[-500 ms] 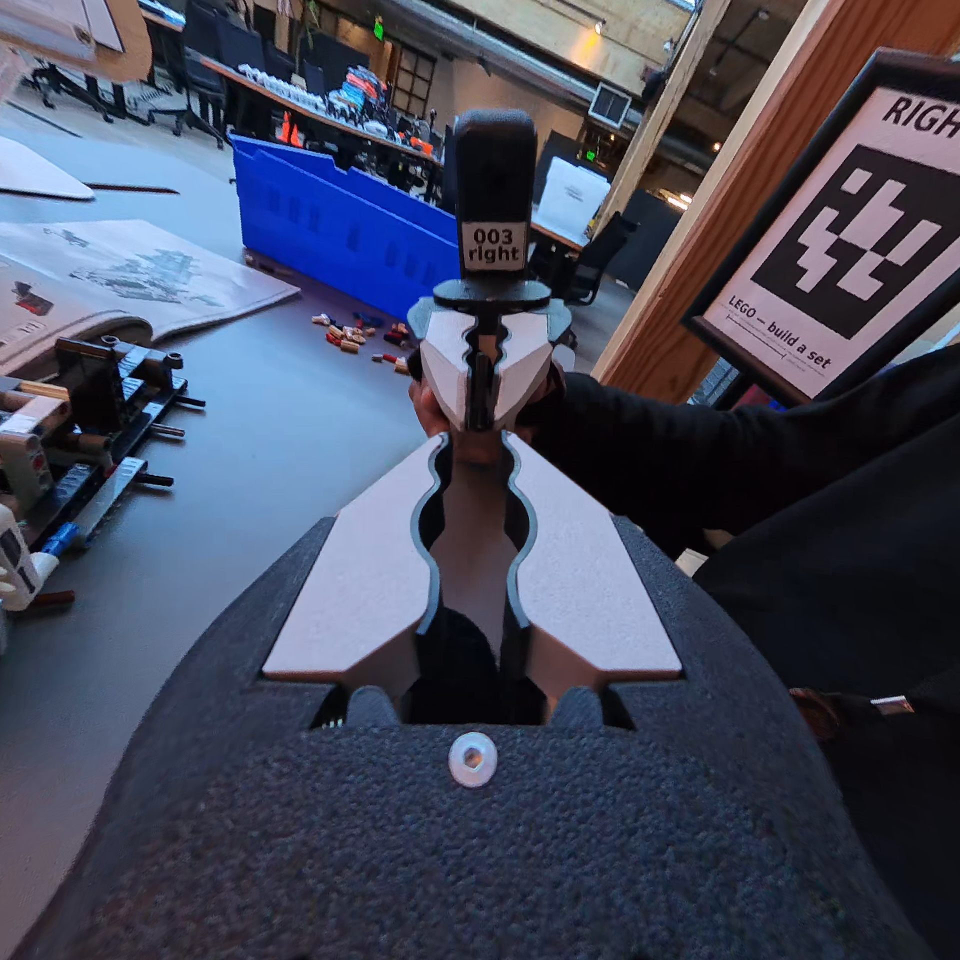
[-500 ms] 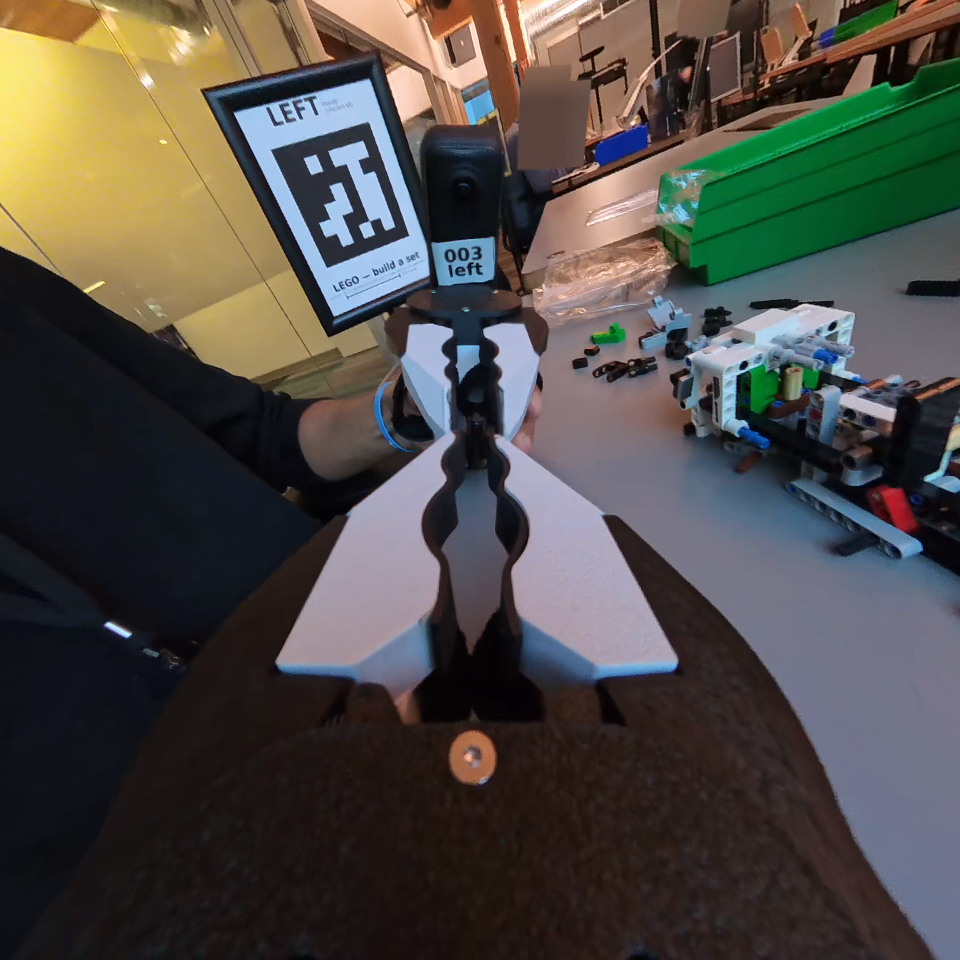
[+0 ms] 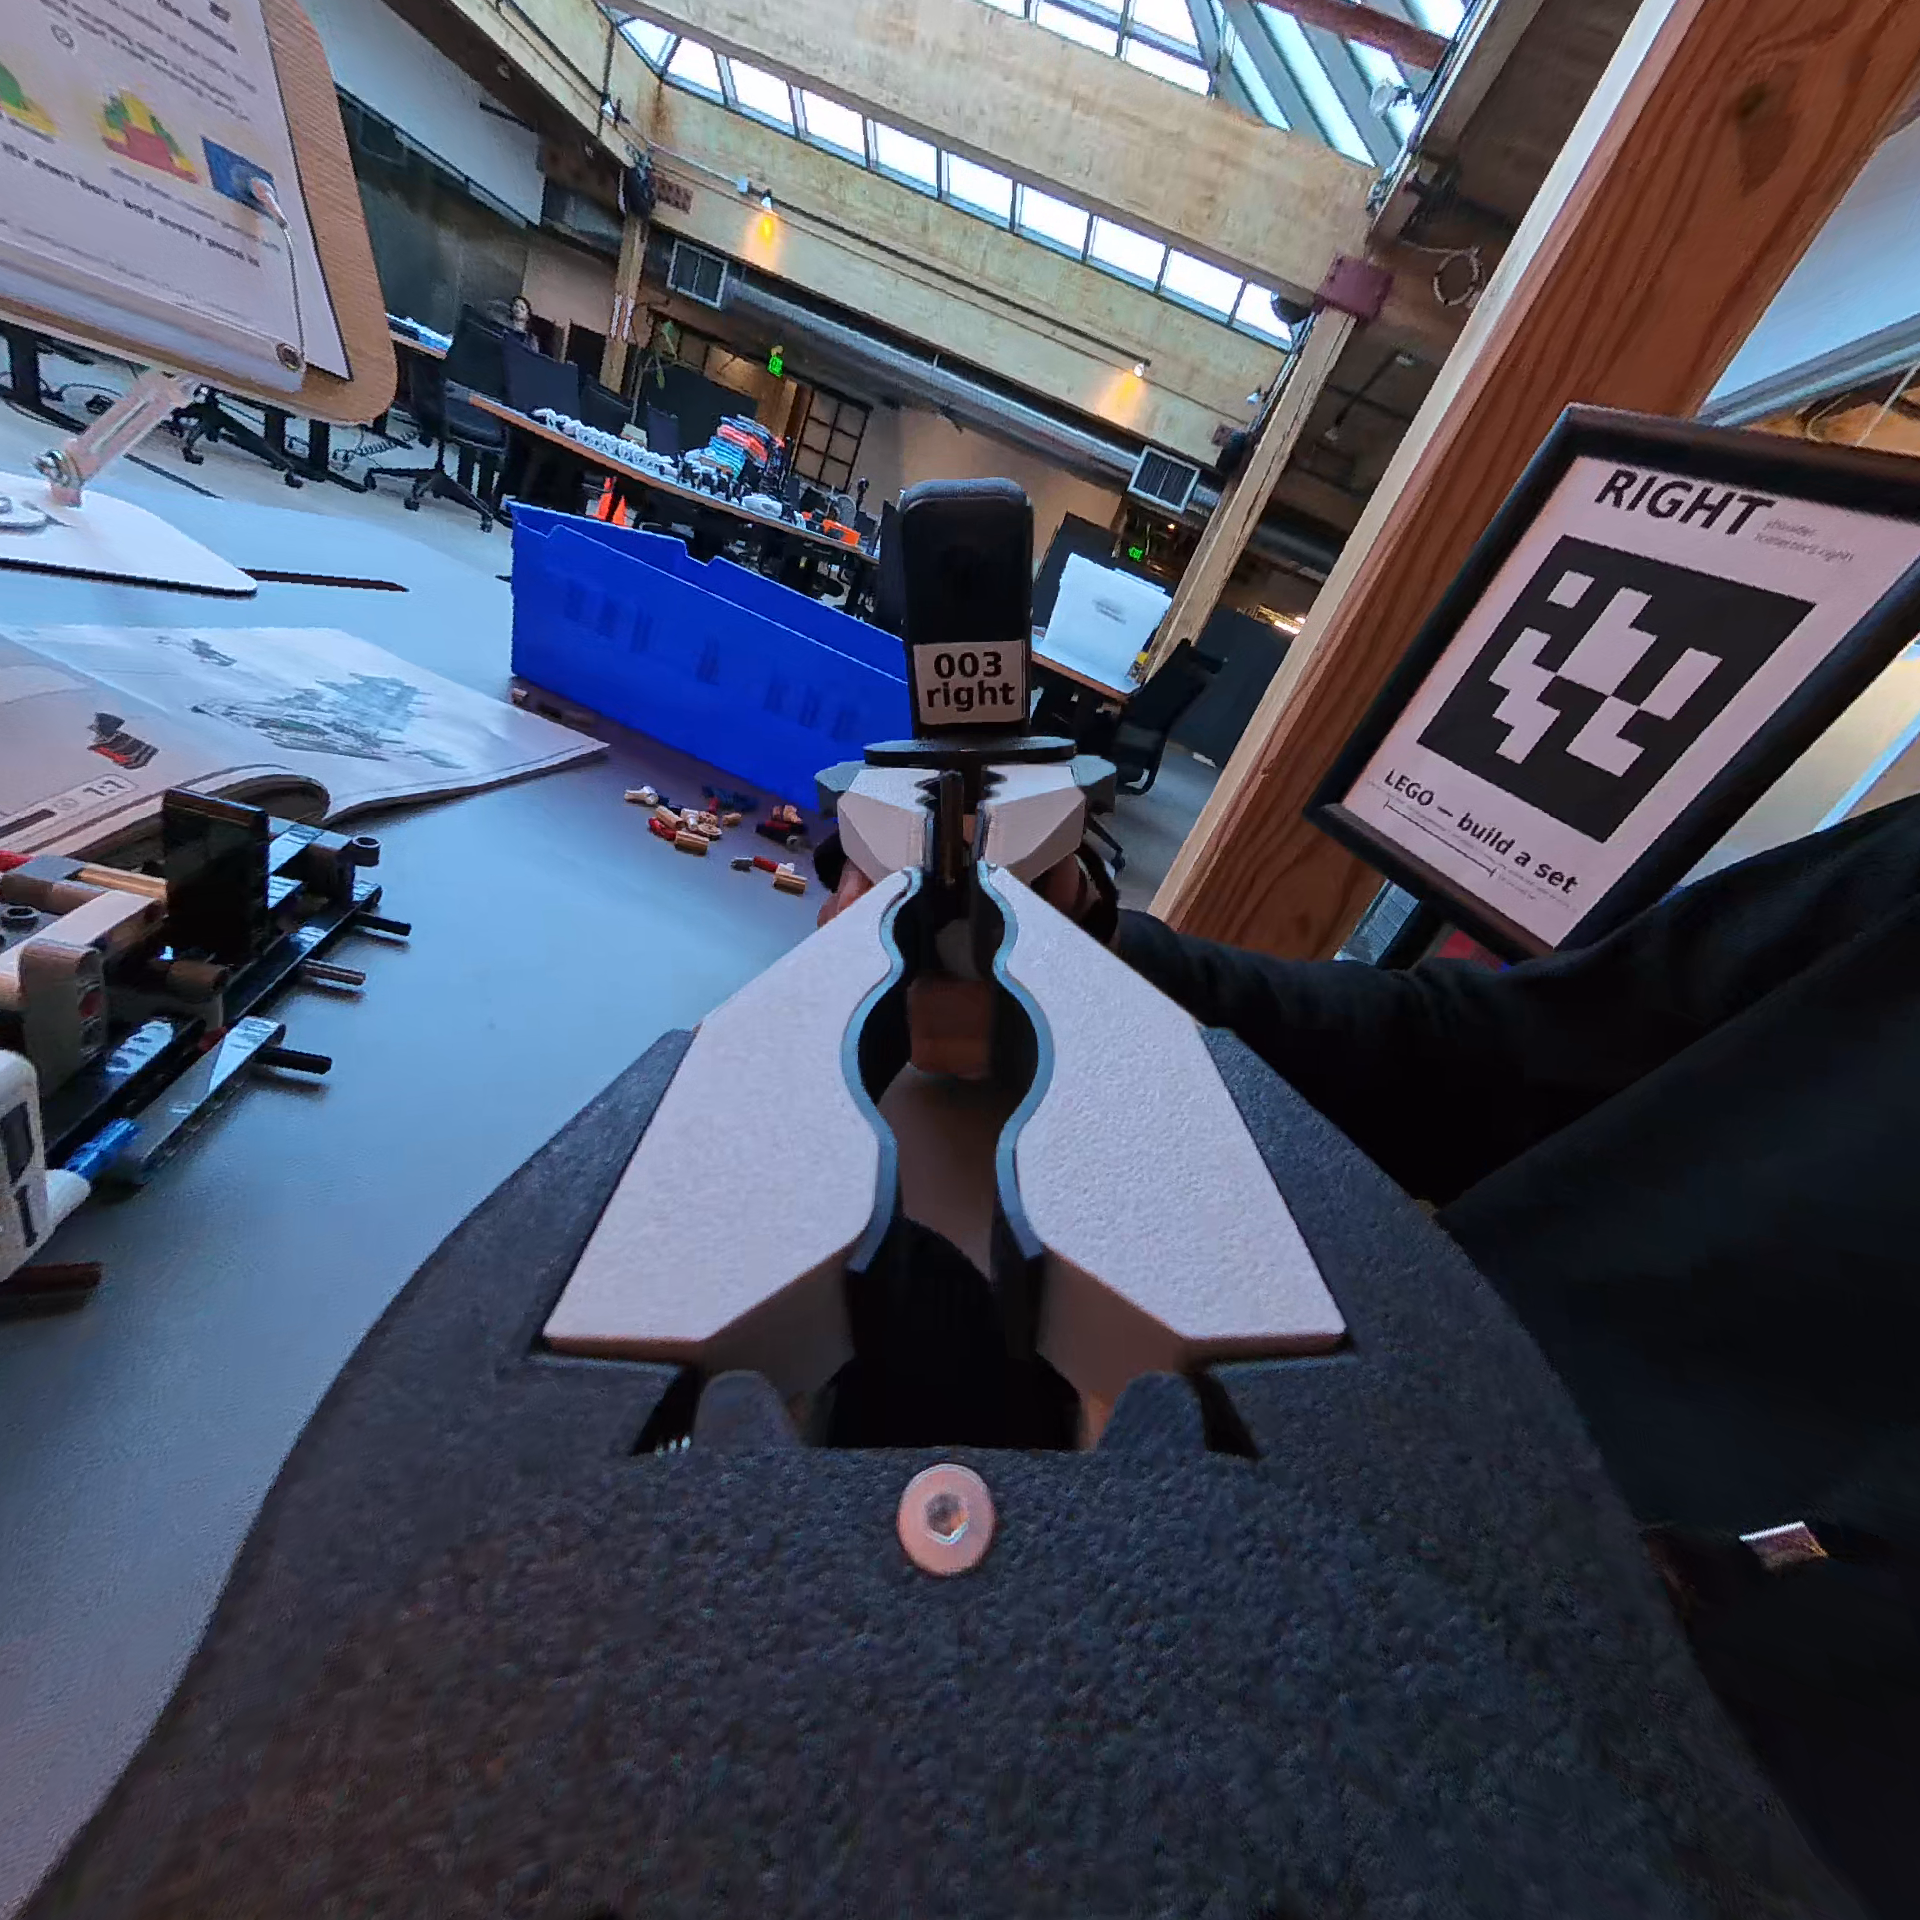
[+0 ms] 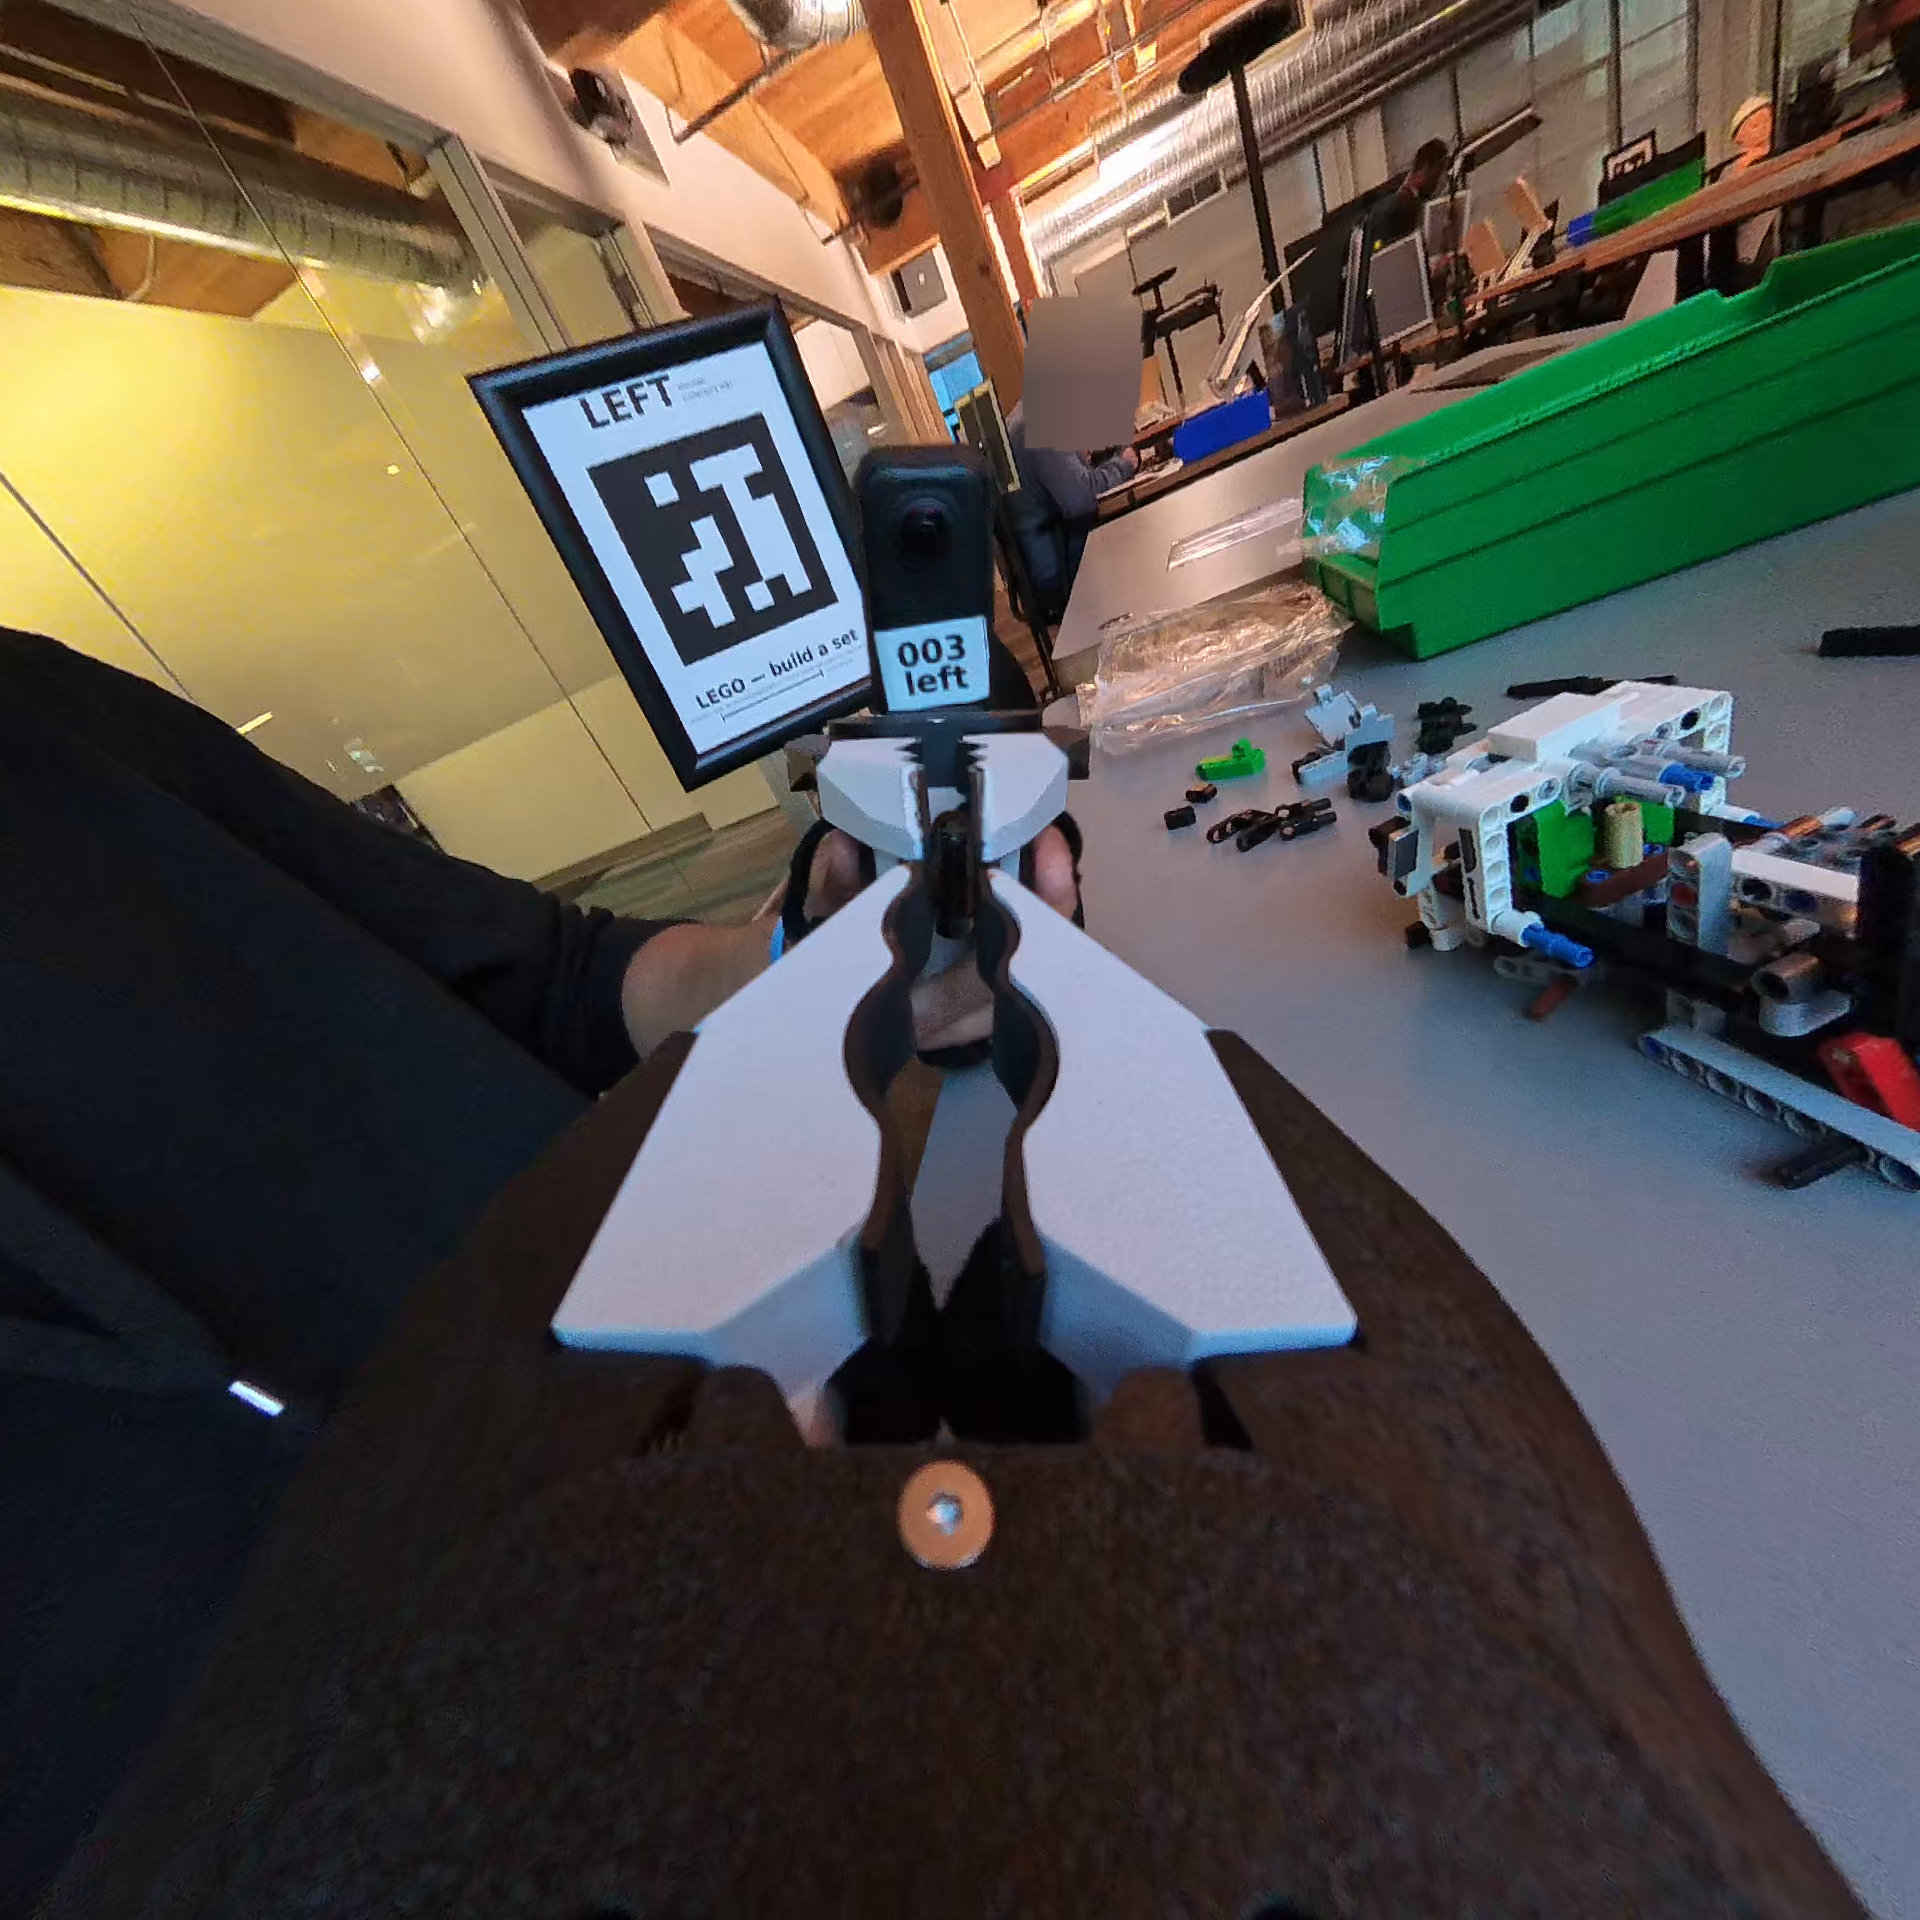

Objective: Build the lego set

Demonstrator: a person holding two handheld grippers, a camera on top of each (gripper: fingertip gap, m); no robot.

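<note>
Lego build (image 4: 1621,873) approx half done, sits on table (image 4: 1455,1299); loose pcs (image 3: 717,821) unfitted. My left gripper (image 3: 948,904) & right gripper (image 4: 948,883) face each other, tips near-clenched, grasping nothing

Blue bin (image 3: 707,665) on grey table (image 3: 540,935); green bin (image 4: 1621,520); crumpled clear plastic bag (image 4: 1216,655); framed marker signs (image 3: 1621,686) (image 4: 696,540); wooden post (image 3: 1538,436).

Wrist cameras face each other, close, low over table (image 3: 499,1039); each sees opposite gripper; shared: table, lego build (image 4: 1662,862)
</note>
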